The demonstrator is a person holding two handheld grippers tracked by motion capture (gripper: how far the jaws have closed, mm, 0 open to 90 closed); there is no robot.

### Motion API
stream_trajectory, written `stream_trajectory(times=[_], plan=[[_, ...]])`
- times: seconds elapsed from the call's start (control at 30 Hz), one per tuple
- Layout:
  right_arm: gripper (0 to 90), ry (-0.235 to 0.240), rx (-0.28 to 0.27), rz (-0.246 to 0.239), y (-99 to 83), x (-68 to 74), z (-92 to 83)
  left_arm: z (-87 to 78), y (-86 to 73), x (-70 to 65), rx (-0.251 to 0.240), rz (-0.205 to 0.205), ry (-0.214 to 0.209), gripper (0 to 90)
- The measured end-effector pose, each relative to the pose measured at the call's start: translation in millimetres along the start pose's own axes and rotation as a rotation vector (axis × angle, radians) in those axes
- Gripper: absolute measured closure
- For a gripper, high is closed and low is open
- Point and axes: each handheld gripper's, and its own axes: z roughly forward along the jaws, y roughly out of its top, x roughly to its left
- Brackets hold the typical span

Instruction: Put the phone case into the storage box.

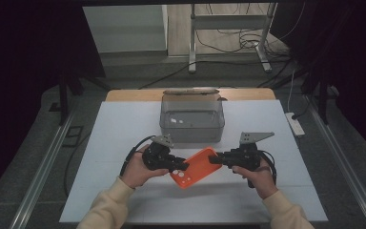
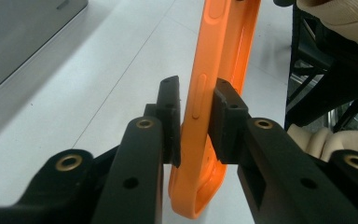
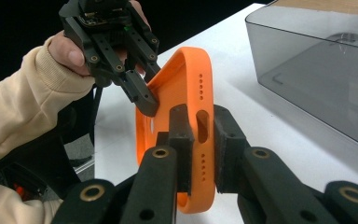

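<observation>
Phone case (image 1: 193, 167), orange and soft-looking, hangs just above the white worktop (image 1: 124, 138) between the 2 claws, tilted so that one long edge faces up. In the high view it sits near the front middle of the worktop, with a clear grey plastic box (image 1: 192, 117) standing behind it, well apart.

Left claw (image 1: 183, 167) comes in from the left of that view, held in the person's left hand (image 1: 136, 169). Its own camera shows the 2 black pads on either side of the case's side wall: the right pad (image 2: 223, 116) presses against the orange rim by the long button ridge, and the left pad (image 2: 170, 116) lies against the inner face. The jaws are drawn in narrow on that thin wall, so the left claw has hold of the case at its rounded corner.

Right claw (image 1: 214, 160) comes in from the right, held in the person's right hand (image 1: 257, 176). Its own camera shows its pads clamped on the case's end wall, one on each side of the oval slot, with rows of small holes above and below. Its jaws are pulled in as far as the wall allows, gripping the case firmly.

Both sleeves (image 1: 109, 205) are cream-coloured. A cable (image 1: 131, 152) loops from the left claw across the worktop.
</observation>
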Motion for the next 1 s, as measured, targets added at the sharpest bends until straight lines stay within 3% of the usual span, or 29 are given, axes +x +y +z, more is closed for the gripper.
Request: stream_trajectory(times=[0.13,0.27,0.47,0.7,1.0], plan=[[79.8,0.003,-0.005,0.005,-1.2,-0.7,0.9,-0.6,-0.1,0.5,-0.005,-0.001,-0.001,76.2],[79.9,0.025,-0.018,0.014,-2.2,-1.7,1.2,0.5,-1.2,2.6,-0.037,-0.008,-0.072,69.8],[80.0,0.060,-0.047,0.016,-1.5,-0.4,0.5,7.4,-0.7,-0.1,-0.031,-0.007,-0.096,69.9],[79.8,0.041,-0.035,-0.001,-1.9,0.1,1.4,8.5,-0.8,-0.2,-0.015,-0.012,-0.092,77.5],[79.5,0.034,-0.036,0.003,-2.5,-0.5,2.5,6.3,1.0,-3.0,-0.009,-0.003,-0.068,78.9]])
